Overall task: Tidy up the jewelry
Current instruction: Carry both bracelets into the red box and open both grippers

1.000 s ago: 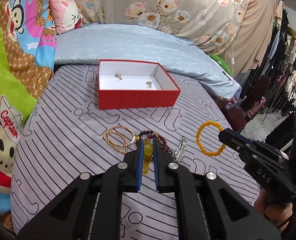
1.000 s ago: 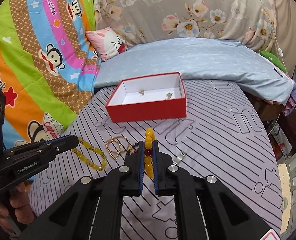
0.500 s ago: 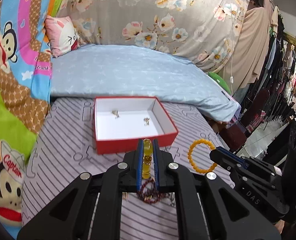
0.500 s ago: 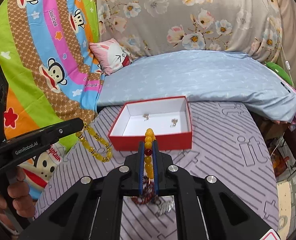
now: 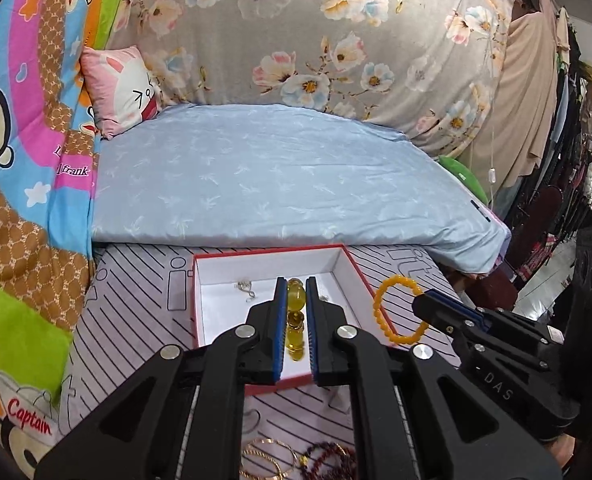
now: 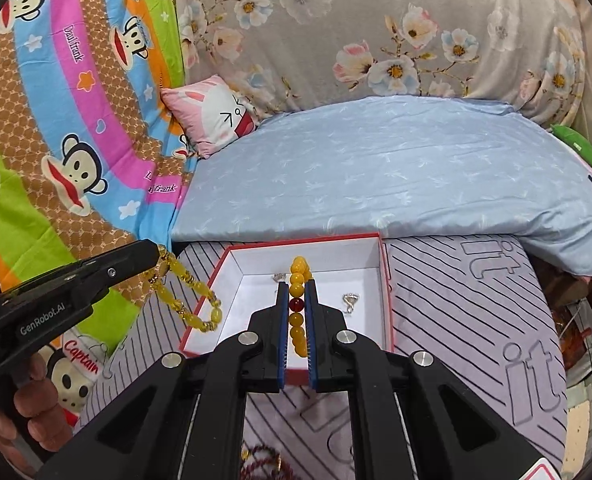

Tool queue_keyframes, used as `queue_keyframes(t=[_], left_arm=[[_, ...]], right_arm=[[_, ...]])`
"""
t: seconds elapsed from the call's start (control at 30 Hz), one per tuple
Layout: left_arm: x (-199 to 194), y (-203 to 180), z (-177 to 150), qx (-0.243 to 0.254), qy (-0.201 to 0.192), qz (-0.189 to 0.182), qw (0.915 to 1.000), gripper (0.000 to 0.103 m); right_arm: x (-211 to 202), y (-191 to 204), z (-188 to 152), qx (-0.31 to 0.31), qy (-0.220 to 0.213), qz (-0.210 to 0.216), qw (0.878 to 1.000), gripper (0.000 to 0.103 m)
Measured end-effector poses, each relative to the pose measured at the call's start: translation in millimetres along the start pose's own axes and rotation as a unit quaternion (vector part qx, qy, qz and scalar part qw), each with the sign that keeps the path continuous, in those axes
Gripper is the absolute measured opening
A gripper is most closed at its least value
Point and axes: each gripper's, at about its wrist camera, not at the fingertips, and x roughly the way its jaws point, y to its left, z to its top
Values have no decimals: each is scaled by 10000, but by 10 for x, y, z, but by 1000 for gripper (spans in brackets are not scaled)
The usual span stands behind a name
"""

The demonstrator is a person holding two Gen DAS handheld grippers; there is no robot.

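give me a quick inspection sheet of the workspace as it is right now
surface: striped grey sheet on a bed, bare in patches.
job's things: red box, open, two small silver pieces inside; gold bangles and dark bead string lie on the sheet in front of the box.
clutter: pink pillow, blue quilt.
grippers: left tool shut on a yellow bead strand, over the box; right tool shut on an orange bead bracelet, also at the box.
cables: thin white cord hangs at the right.
surroundings: cartoon and floral cloths behind, hanging clothes to the right.
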Motion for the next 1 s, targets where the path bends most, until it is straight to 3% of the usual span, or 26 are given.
queue_keyframes(t=[0.5,0.9,0.97,1.0], left_arm=[[1120,427,68,-148,543,326,9979,8],[1576,612,-93,-197,900,542,9943,8],[1609,611,-111,-189,930,573,9938,9],[1612,605,-115,-177,918,593,9938,9]], right_arm=[[1285,98,65,-118,710,88,9974,7],[1655,-25,-2,-99,945,-128,9954,7],[1644,-29,5,-144,854,-291,9958,15],[1623,-32,6,-162,798,-372,9960,25]])
